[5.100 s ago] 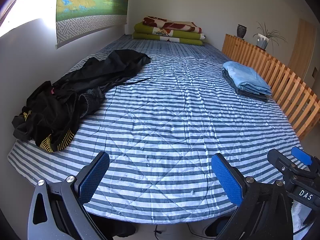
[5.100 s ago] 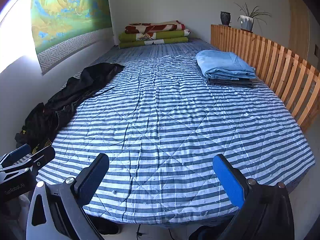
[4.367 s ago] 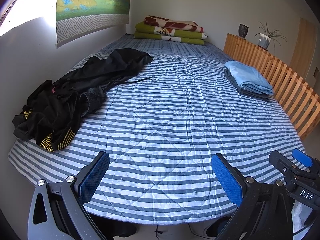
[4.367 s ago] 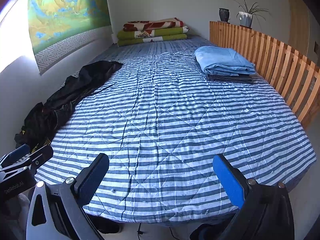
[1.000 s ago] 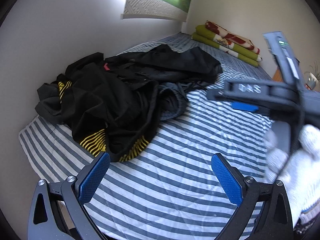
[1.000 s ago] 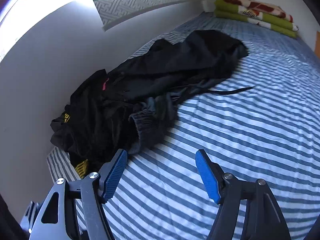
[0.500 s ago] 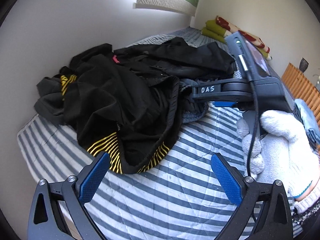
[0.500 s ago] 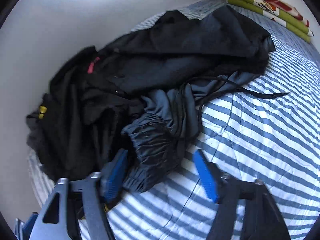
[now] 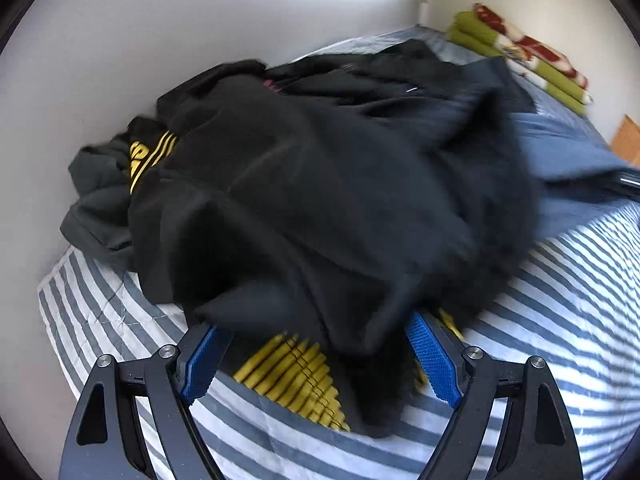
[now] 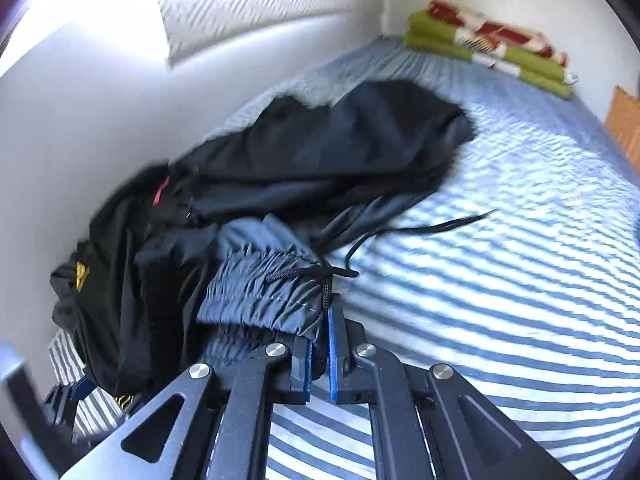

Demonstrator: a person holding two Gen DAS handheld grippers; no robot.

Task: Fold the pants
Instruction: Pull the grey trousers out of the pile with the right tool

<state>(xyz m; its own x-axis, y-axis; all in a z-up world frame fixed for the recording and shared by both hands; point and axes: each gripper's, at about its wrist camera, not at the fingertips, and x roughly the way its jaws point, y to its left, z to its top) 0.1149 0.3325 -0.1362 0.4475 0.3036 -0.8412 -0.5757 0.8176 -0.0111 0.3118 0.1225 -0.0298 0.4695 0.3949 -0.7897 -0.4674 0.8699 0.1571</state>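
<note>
1. The task is only beginning: the dark grey pants [image 10: 260, 284] are lying crumpled in a heap of black clothing [image 9: 320, 184] at the near corner of the striped bed [image 10: 500, 300], against the wall, and no fold is showing yet.
2. The right gripper [image 10: 319, 356] is clamping its blue pads together on the gathered waistband of the pants, just beside the black drawstring [image 10: 326, 280], at the bed-centre side of the heap. The pick-up looks done on this side.
3. The left gripper [image 9: 316, 356] is closing, with its jaws standing wide around the near edge of the heap on the bed. A black fold and a yellow-striped cuff [image 9: 296, 380] are lying between the blue pads, but the pads are not pressing on cloth.
4. Whether the cloth between the left pads belongs to the pants or to another garment cannot be told; the picture is blurred.
5. Left to do, as a judgement: pulling the pants free of the heap, spreading them flat on the open middle of the bed, laying leg over leg and folding them up.
</note>
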